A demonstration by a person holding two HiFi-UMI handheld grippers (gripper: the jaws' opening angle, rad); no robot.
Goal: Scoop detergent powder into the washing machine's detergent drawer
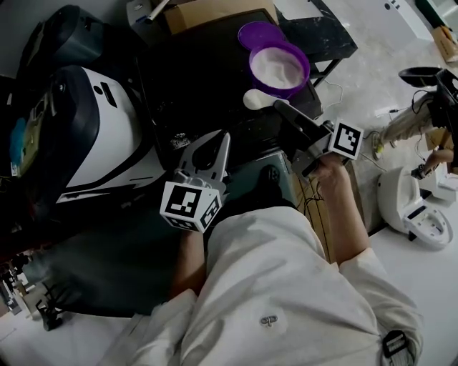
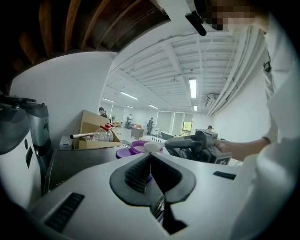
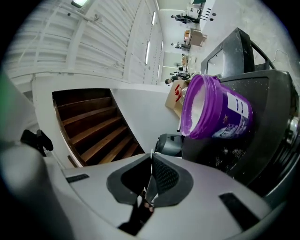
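Starting at the left edge of the dark top [image 1: 172, 93], we record a white-and-dark appliance [image 1: 93, 136] standing beside it; its kind cannot be determined.

Next to the right, the left gripper [image 1: 226, 138] is held over the near edge of the top. Its marker cube [image 1: 189, 205] faces the person and its tips point toward the far edge. In the left gripper view its two dark pads [image 2: 136, 174] stand together with only a hairline slit between them, and nothing is gripped.

Behind the far edge we note a cardboard box [image 1: 215, 14]. Toward the far right corner a purple lid [image 1: 257, 32] lies flat. The purple tub [image 1: 297, 84] stands upright just in front of it, open and holding white detergent powder [image 1: 278, 66]. We cannot tell whether tub and lid touch.

A white scoop [image 1: 255, 99] sits just beside the tub's near wall; contact with the wall cannot be confirmed, nor whether the bowl carries powder. The right gripper [image 1: 278, 107] has it: in the right gripper view the jaws are clamped on the scoop's thin handle [image 3: 150, 183], seen edge-on between the pads. The right hand [image 1: 330, 171] holds that gripper near the right edge of the top. Pale specks [image 3: 234, 157] lie scattered on the dark surface below the tub.

On the pale floor [image 1: 372, 64] well right of the top stands a white round device [image 1: 418, 207].
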